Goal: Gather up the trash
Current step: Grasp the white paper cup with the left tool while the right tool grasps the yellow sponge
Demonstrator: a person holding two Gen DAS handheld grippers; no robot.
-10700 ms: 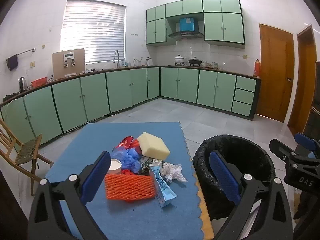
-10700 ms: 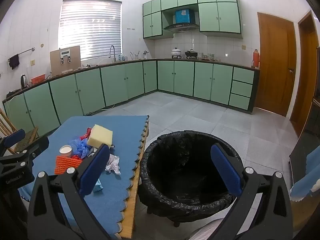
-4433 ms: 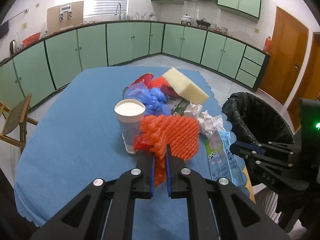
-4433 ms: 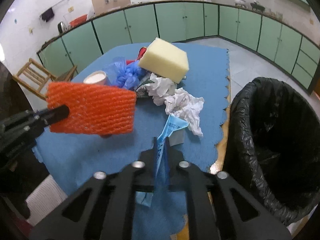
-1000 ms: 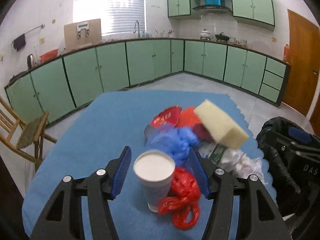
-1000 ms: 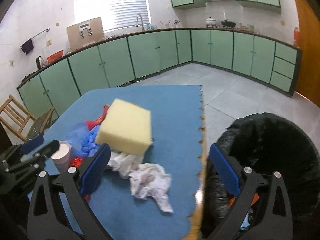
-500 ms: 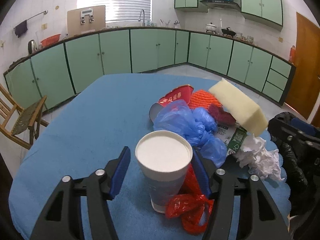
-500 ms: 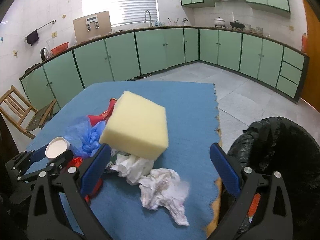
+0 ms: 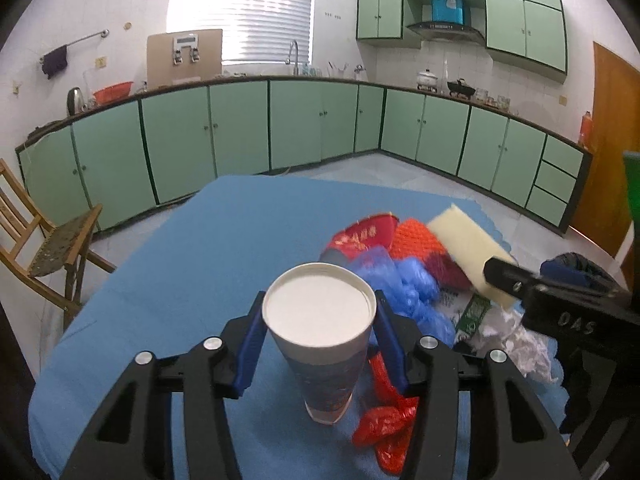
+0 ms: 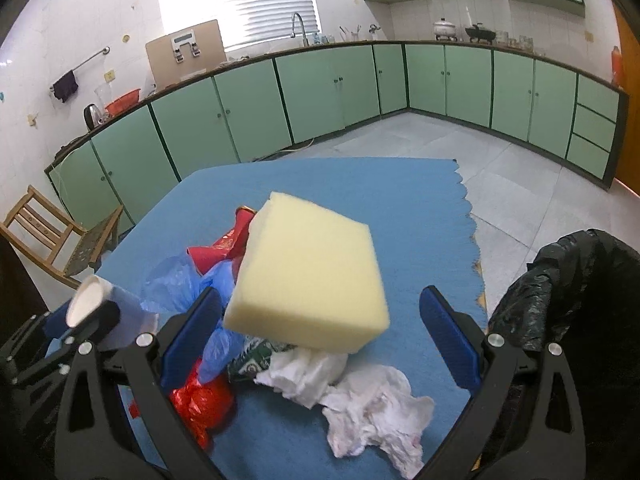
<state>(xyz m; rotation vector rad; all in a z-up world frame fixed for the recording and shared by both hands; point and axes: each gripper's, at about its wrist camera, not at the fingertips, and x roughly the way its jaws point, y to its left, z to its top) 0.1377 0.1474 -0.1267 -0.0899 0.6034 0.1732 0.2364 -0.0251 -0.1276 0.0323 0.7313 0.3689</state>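
A white paper cup (image 9: 326, 334) stands upright on the blue table mat (image 9: 208, 240). My left gripper (image 9: 318, 338) has its blue pads against both sides of the cup; it also shows in the right wrist view (image 10: 98, 312). My right gripper (image 10: 320, 340) is open around a yellow sponge block (image 10: 310, 280) that lies on the trash pile, pads apart from it. The pile holds a blue plastic bag (image 9: 404, 284), a red wrapper (image 9: 384, 424), crumpled white tissue (image 10: 372, 404), orange foam net (image 9: 416, 240) and a red cup (image 9: 360, 236).
A black-lined trash bin (image 10: 576, 304) stands off the table's right edge. A wooden chair (image 9: 44, 240) stands left of the table. Green kitchen cabinets (image 9: 280, 124) line the far walls.
My left gripper has closed in on the white cup, its pads now against the cup's sides. My right gripper has moved forward so the yellow sponge sits between its open fingers.
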